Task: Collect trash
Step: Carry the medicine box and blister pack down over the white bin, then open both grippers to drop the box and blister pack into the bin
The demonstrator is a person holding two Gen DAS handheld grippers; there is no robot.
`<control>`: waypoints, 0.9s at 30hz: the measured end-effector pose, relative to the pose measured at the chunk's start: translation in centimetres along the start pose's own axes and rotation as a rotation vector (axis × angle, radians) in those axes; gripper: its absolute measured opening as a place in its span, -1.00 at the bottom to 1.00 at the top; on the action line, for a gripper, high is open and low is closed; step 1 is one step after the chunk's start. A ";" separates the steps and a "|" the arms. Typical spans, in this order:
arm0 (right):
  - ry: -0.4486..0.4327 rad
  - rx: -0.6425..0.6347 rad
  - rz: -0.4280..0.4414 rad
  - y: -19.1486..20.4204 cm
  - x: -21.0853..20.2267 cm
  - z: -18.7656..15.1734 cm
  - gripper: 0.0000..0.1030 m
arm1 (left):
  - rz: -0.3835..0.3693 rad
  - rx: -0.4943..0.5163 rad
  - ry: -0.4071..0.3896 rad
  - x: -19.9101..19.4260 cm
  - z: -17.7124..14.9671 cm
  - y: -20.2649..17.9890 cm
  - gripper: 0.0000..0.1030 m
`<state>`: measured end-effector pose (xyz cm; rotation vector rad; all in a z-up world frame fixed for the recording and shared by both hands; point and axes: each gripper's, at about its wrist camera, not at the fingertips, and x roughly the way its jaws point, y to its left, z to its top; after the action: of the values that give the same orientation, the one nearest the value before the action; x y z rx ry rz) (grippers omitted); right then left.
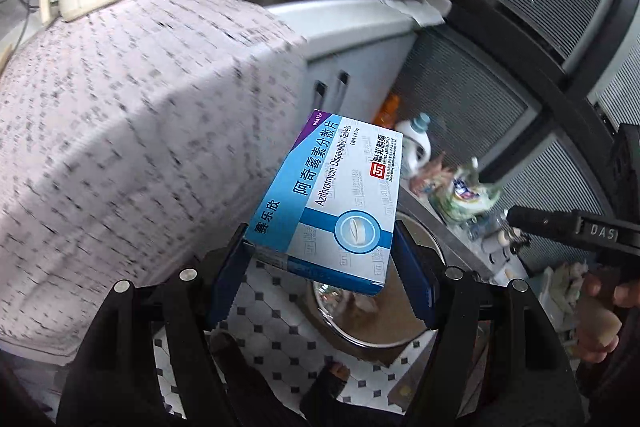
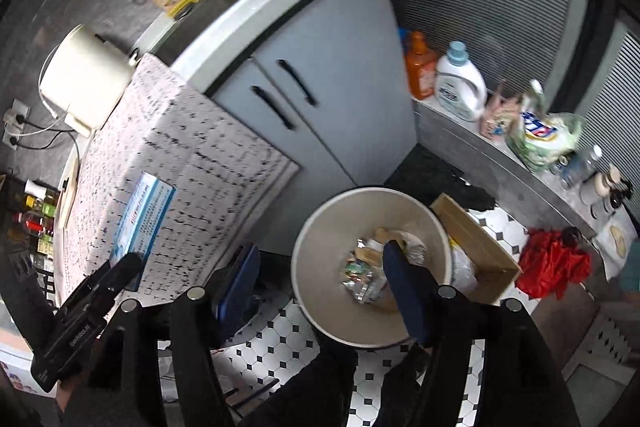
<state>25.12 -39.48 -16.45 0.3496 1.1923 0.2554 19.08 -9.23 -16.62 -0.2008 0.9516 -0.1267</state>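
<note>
From the left wrist we see the left gripper (image 1: 320, 259) clamped on a medicine box (image 1: 332, 203), its blue pads pressing the box's two long sides near the lower end while the rest juts up and away from us. The box is flat glossy cardboard, blue and white with a purple corner. Below it lies the round metal-rimmed trash bin (image 1: 404, 335) on a black-and-white tiled floor (image 1: 276, 307), and at the right edge a hand (image 1: 600, 311) grips the other tool. From the right wrist, we see the right gripper (image 2: 320, 283) tilted steeply down with its fingers spread wide and nothing between them; the right pad hangs over the beige bin (image 2: 316, 251), which holds crumpled wrappers (image 2: 368, 271). At left the box (image 2: 144, 223) shows against a speckled cloth (image 2: 192, 163)
</note>
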 end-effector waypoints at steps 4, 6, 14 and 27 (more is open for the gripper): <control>0.003 0.030 -0.019 -2.9 -0.9 -0.9 0.24 | -0.026 0.010 0.037 1.5 -1.3 -2.0 0.35; 0.002 0.038 -0.028 -4.1 -1.3 -1.3 0.24 | -0.040 0.019 0.057 2.4 -1.7 -3.0 0.35; -0.010 0.075 -0.063 -7.7 -2.6 -2.2 0.24 | -0.116 0.062 0.135 5.9 -3.0 -6.9 0.37; -0.014 0.090 -0.063 -8.5 -3.4 -3.0 0.52 | -0.152 0.058 0.179 6.1 -2.8 -8.4 0.84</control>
<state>21.19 -48.19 -17.86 0.3907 1.2015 0.1443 20.18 -18.88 -21.17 -0.2106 1.1086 -0.3165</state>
